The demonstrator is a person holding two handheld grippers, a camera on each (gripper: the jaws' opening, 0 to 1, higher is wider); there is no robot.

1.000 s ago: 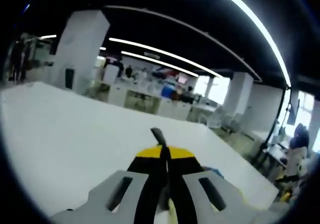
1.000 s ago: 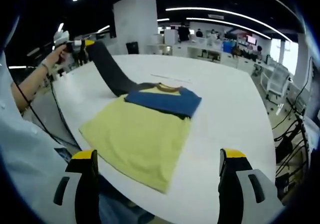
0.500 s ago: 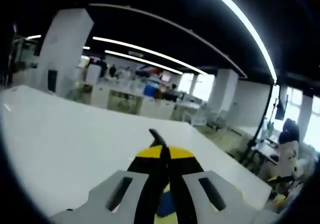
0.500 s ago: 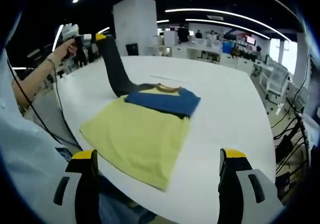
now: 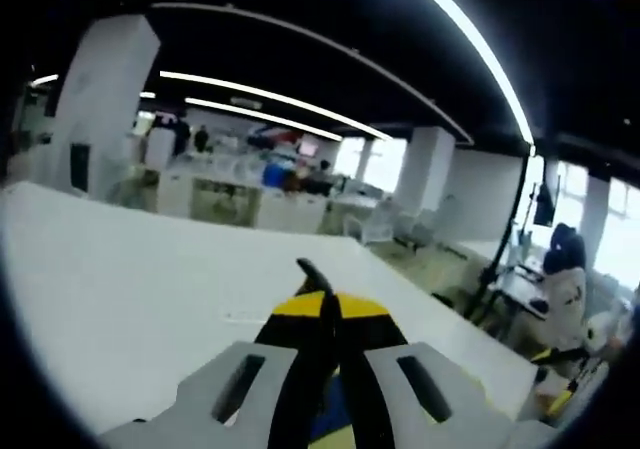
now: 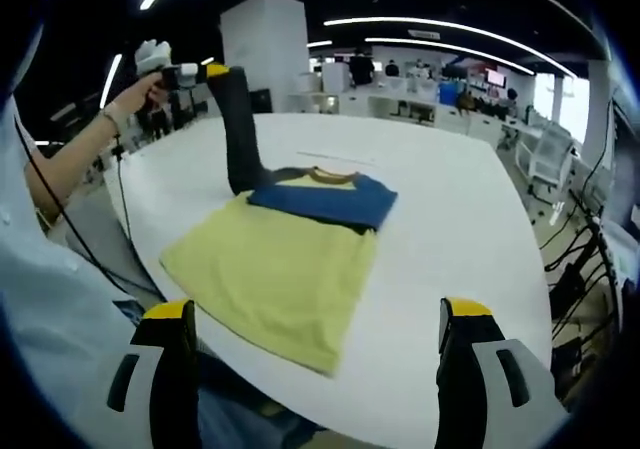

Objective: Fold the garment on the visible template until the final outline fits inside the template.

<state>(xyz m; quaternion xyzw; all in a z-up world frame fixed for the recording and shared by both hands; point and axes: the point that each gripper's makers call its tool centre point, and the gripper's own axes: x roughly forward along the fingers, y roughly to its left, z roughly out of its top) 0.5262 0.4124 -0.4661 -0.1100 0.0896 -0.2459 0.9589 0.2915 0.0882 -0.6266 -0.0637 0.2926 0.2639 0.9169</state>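
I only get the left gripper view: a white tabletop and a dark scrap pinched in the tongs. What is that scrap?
Observer: It is the dark sleeve of a yellow and blue shirt. The left tongs hold it up off the table.
Visitor: And what are the other tongs doing?
Observer: The right tongs are open and hold nothing, at the table's near edge, by the shirt's yellow hem.

Matt cloth garment (image 6: 285, 269), smooth table (image 6: 450, 219)
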